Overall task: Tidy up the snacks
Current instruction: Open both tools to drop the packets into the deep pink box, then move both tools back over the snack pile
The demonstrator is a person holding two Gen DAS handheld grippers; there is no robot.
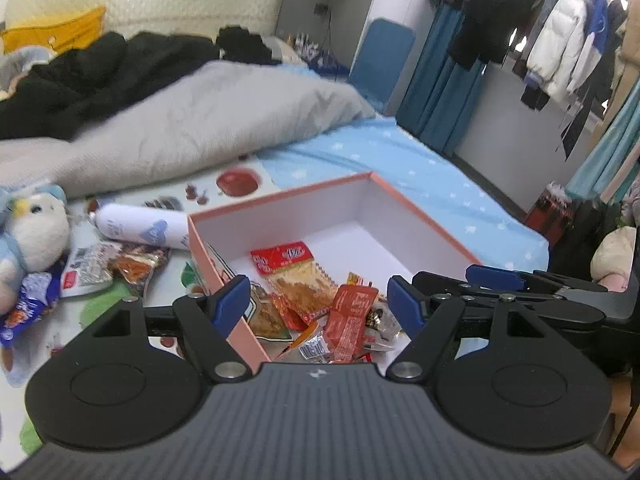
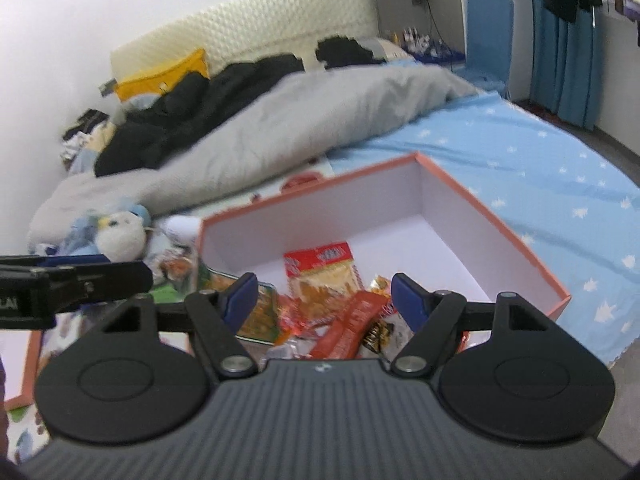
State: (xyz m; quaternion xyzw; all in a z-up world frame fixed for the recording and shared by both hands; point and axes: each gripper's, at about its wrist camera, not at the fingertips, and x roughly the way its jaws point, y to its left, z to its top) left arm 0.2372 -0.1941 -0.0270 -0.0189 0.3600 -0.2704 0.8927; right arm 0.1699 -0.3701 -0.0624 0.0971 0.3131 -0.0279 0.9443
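**Between picks: box part-filled, loose snacks left on the mat**

You've got both grippers above the near end of the pink box (image 1: 420, 216). Left gripper (image 1: 318, 300): jaws apart, nothing between them. Right gripper (image 2: 324, 298): same, apart and empty.

My read: you're between picks. A pile of snack packets (image 1: 344, 316) sits in the box's near corner; the far half is bare white floor.

Still outside, left of the box on the printed mat (image 1: 168, 288): a clear packet of orange snacks (image 1: 136, 266), a white-label packet (image 1: 86, 270) and a blue wrapper (image 1: 28, 308).

Next move likely calls for swinging your left gripper over to those and pinching an edge, since they lie flat.

Materials: crinkly, glossy film packets, thin and slippery. Box is rigid card, straight walls, matte inside. Plush toy (image 1: 36, 232) and white bottle (image 1: 140, 226) sit near the loose packets; avoid snagging them.
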